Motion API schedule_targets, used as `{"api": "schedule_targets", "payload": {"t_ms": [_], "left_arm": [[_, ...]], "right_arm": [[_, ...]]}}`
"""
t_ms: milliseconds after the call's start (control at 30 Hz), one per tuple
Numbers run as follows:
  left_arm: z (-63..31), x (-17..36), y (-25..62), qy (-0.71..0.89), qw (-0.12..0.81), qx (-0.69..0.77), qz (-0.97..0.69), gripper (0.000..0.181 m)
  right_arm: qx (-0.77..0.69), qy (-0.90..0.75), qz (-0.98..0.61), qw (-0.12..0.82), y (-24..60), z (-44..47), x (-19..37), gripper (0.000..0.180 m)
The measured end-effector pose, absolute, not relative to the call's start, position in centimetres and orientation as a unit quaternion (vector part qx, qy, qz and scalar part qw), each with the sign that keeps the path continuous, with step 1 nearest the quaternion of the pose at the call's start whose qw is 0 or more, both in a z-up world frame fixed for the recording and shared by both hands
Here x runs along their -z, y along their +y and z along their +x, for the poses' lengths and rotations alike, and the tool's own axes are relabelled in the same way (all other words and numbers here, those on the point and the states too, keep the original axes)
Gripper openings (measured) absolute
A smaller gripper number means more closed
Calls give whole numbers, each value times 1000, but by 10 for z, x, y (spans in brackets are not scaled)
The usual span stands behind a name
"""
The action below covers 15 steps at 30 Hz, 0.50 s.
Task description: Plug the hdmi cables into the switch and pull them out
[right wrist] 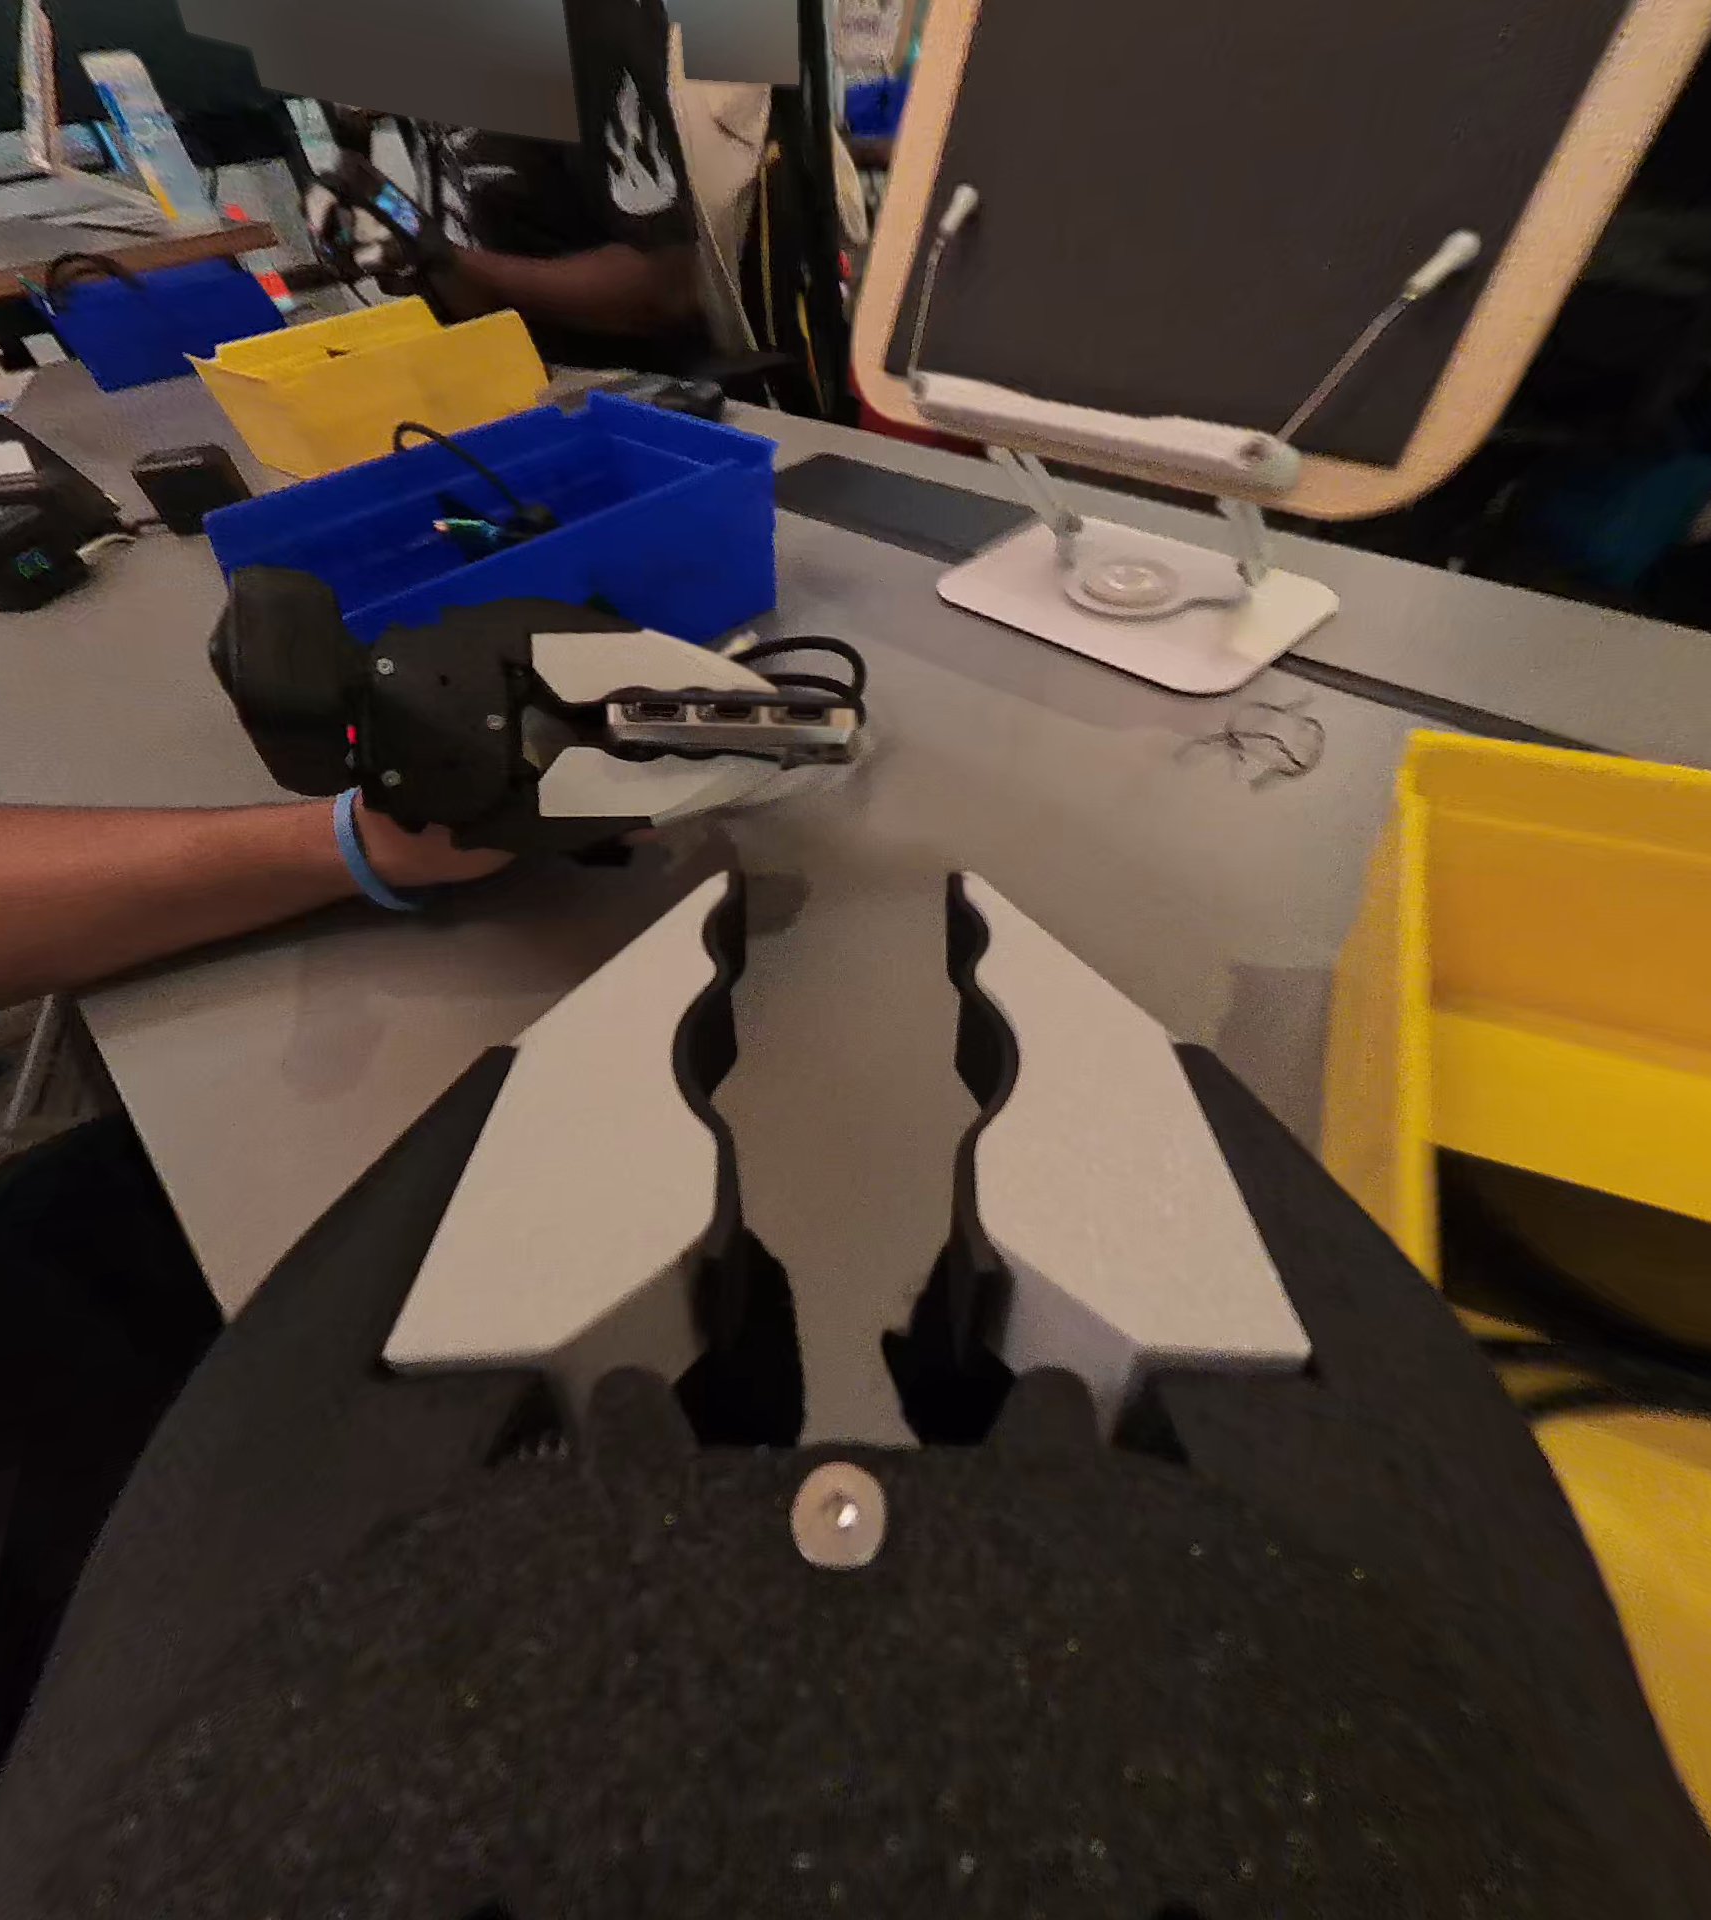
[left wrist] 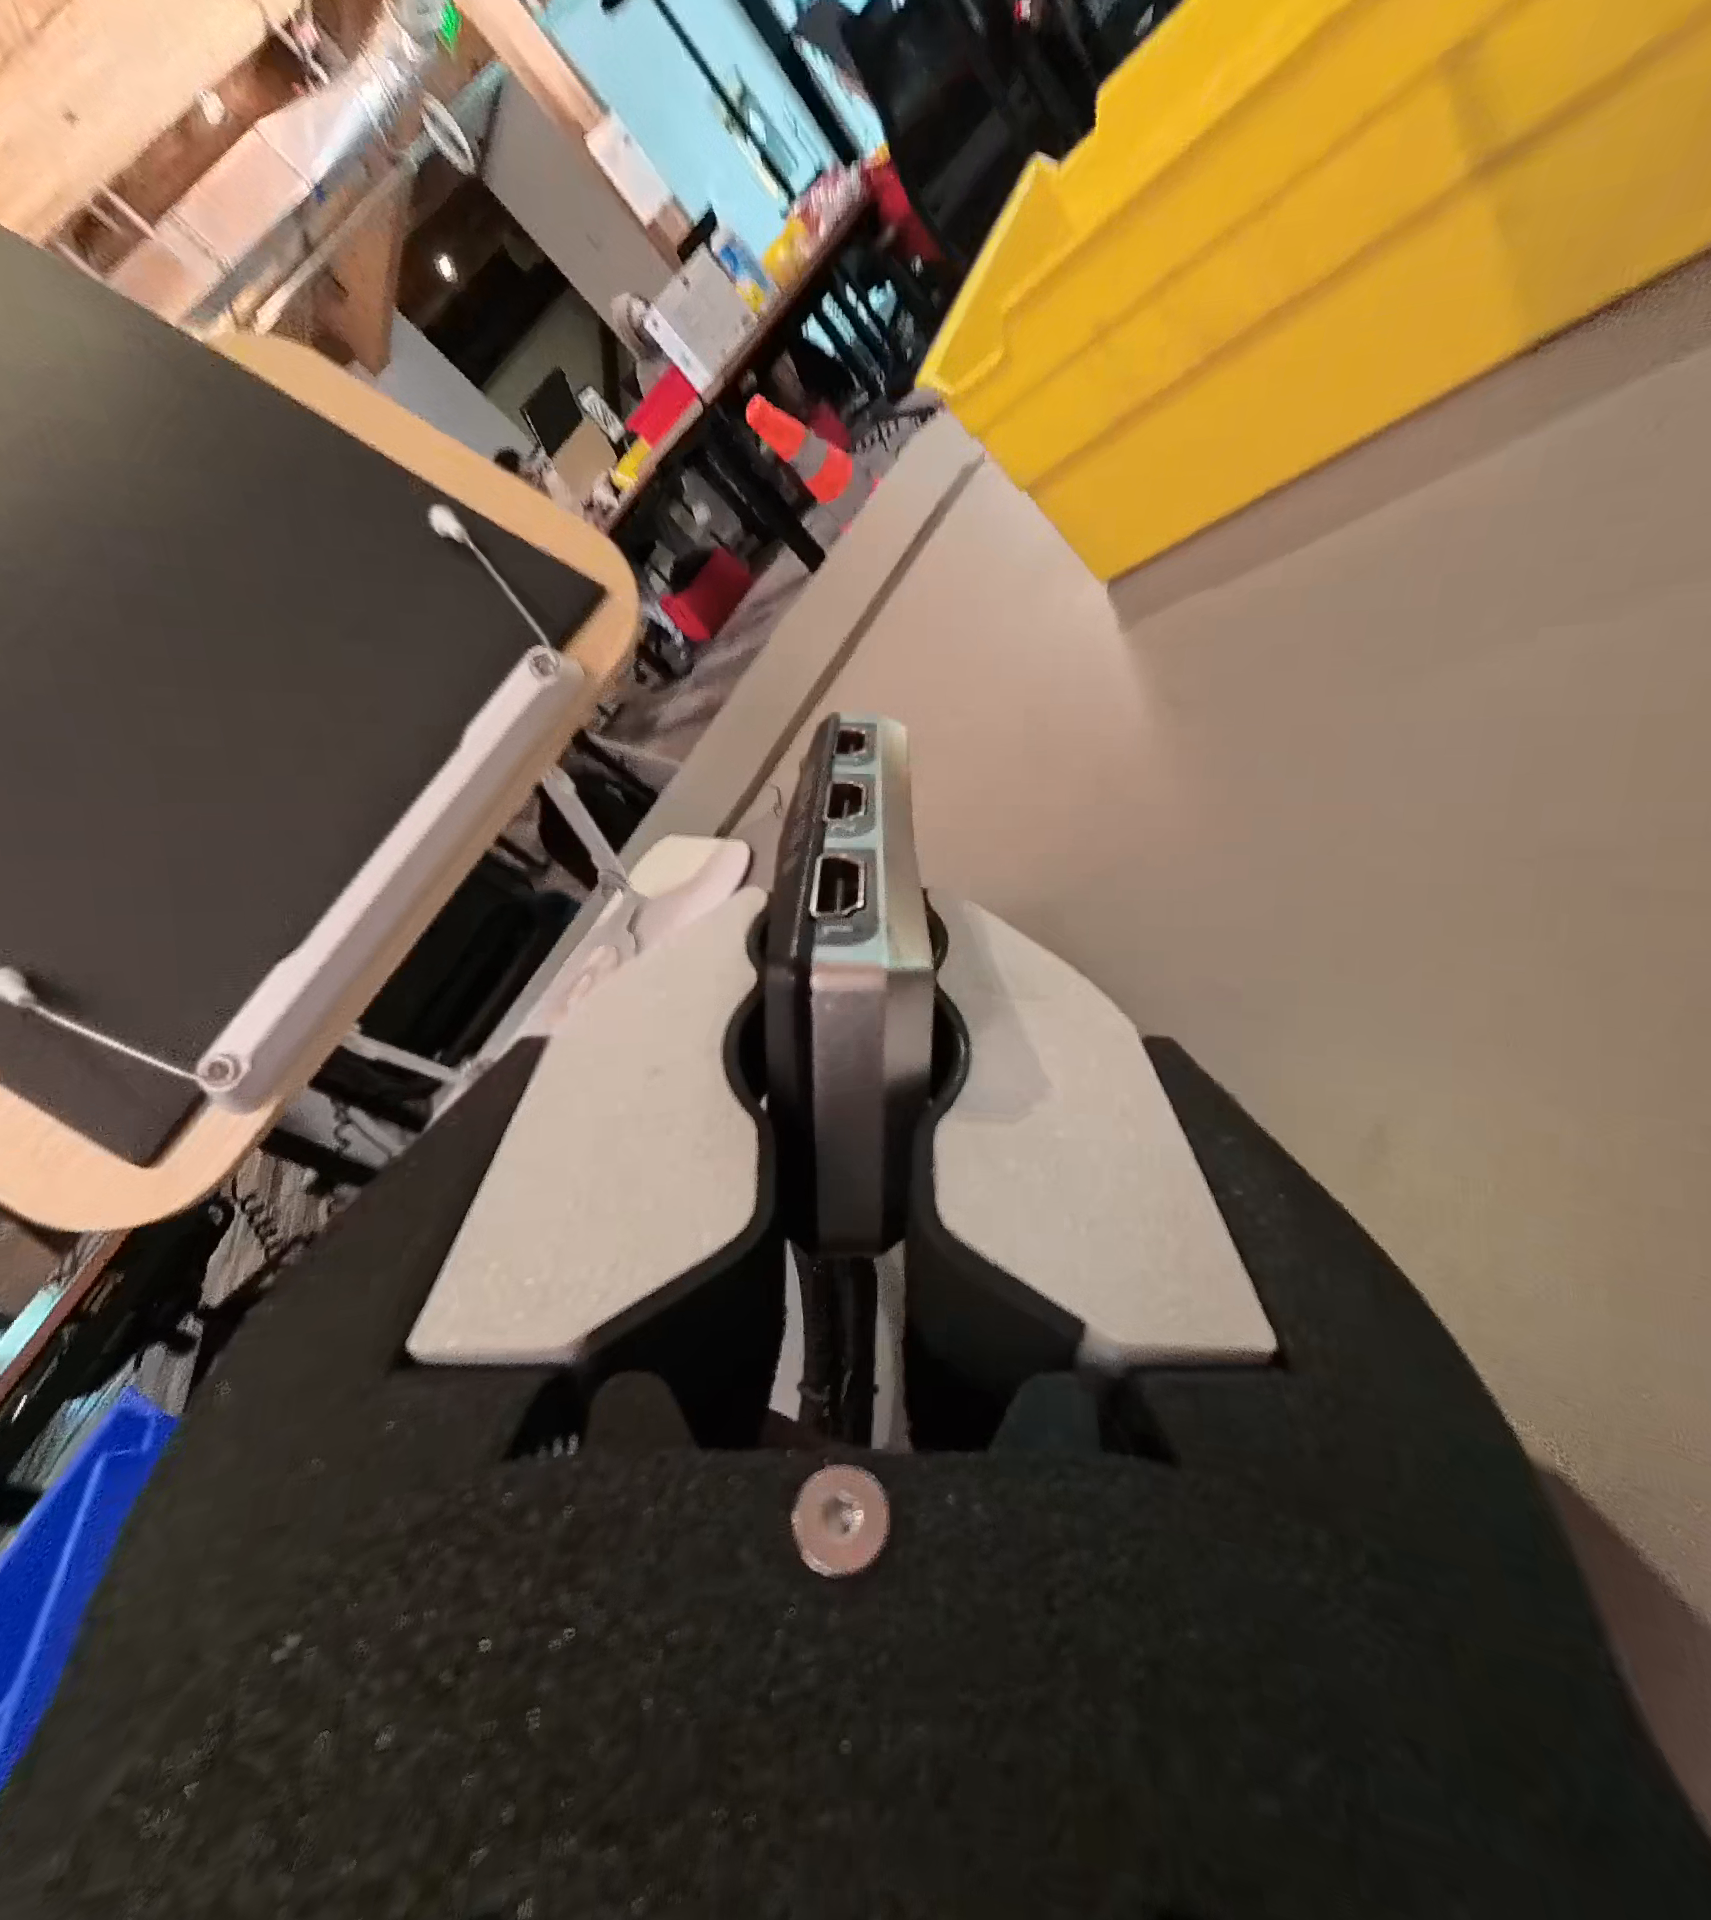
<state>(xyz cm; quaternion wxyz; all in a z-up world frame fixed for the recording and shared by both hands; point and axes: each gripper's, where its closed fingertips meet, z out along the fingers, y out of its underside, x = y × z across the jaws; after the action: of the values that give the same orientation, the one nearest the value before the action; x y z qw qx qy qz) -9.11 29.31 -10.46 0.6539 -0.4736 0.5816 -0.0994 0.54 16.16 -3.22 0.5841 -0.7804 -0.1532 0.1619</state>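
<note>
My left gripper [left wrist: 846, 935] is shut on the HDMI switch [left wrist: 856, 914], a slim grey and black box turned on edge, its three empty ports facing the camera. A black cable [left wrist: 835, 1340] runs from its near end between the fingers. In the right wrist view the left gripper [right wrist: 726, 727] holds the switch [right wrist: 726, 720] just above the grey table, with a looped black cable [right wrist: 809, 660] behind it. My right gripper [right wrist: 840, 935] is open and empty over the table, nearer than the switch. No loose HDMI plug shows near the grippers.
A blue bin [right wrist: 518, 520] with cables stands behind the left gripper. A yellow bin [right wrist: 1599, 997] is at the right, seen also in the left wrist view [left wrist: 1350, 260]. A mirror on a white stand [right wrist: 1142, 603] stands at the back. A thin wire tangle [right wrist: 1256, 743] lies on the table. The tips of one gripper are about 20 centimeters away from the tips of the other.
</note>
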Motion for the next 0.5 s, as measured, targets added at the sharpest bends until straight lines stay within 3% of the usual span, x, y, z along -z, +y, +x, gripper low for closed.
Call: {"api": "schedule_targets", "payload": {"t_ms": [133,233,300,400,500], "left_arm": [[-94,80,278,563,691,152,-427,23],[-97,65,267,556,723,134,-387,23],[-95,64,258,568,732,105,-361,23],[-88,72,249,590,729,66,-340,23],[-84,78,246,599,722,48,-342,22]], "right_arm": [[-235,-131,-742,615,178,-44,62,54],[-293,-94,-740,599,192,-64,71,91],[-245,-128,-741,612,199,-73,65,105],[-124,-179,-763,608,215,-82,67,110],[-94,-195,-778,590,224,-96,72,106]]}}
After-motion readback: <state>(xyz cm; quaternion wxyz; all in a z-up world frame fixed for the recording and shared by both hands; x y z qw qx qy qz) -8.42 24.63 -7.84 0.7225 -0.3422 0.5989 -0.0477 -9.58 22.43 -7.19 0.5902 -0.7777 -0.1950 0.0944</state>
